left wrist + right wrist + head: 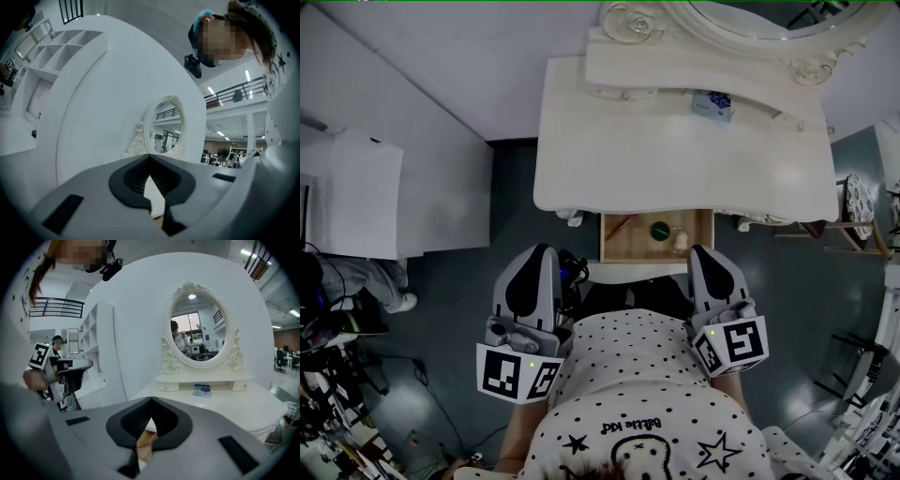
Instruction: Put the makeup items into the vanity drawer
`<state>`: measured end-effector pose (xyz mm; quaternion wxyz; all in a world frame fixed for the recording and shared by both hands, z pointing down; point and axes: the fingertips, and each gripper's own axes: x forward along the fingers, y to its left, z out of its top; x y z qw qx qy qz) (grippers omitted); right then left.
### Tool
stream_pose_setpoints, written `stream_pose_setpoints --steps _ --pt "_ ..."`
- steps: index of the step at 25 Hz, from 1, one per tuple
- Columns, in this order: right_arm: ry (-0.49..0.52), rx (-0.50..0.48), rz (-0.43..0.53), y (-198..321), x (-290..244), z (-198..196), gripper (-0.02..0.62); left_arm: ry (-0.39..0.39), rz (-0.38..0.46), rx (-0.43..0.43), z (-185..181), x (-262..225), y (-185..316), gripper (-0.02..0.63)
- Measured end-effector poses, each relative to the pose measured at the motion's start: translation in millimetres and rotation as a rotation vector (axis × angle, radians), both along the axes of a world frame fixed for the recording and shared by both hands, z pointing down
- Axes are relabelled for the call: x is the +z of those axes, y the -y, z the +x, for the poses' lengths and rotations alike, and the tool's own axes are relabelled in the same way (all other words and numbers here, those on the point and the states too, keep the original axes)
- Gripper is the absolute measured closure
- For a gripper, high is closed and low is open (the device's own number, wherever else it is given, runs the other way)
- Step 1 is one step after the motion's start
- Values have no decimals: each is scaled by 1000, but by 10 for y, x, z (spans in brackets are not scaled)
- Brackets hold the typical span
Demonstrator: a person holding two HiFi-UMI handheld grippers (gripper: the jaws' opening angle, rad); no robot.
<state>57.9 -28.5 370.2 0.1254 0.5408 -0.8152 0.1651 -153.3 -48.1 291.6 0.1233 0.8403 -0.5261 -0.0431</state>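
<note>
Both grippers were clenched on nothing. The right gripper (pixel 151 401) had its dark pads pressed tip to tip, with only a sliver of wood showing behind them. The left gripper (pixel 150 157) was closed the same way and empty. The person held them low in front of a polka-dot shirt (pixel 647 375), at the front of the open vanity drawer (pixel 633 247). The right gripper's tip was by the drawer's front right corner, and the left was off to the drawer's left. On the drawer's wooden bottom lay a thin pinkish stick (pixel 619 225) at the left, a dark green round pot (pixel 660 230) in the middle, and a pale rounded piece (pixel 681 241) just beside the pot on the right. Beyond, on the white vanity top (pixel 675 169), a small blue-and-white box (pixel 712 105) sat near the foot of the ornate oval mirror (pixel 199 326), well apart from the drawer.
</note>
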Motion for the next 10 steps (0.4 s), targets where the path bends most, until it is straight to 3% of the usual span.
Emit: stream_pose_setpoints --steps 10 --pt "-2 3 -5 10 22 -10 588 -3 1 2 -13 16 16 604"
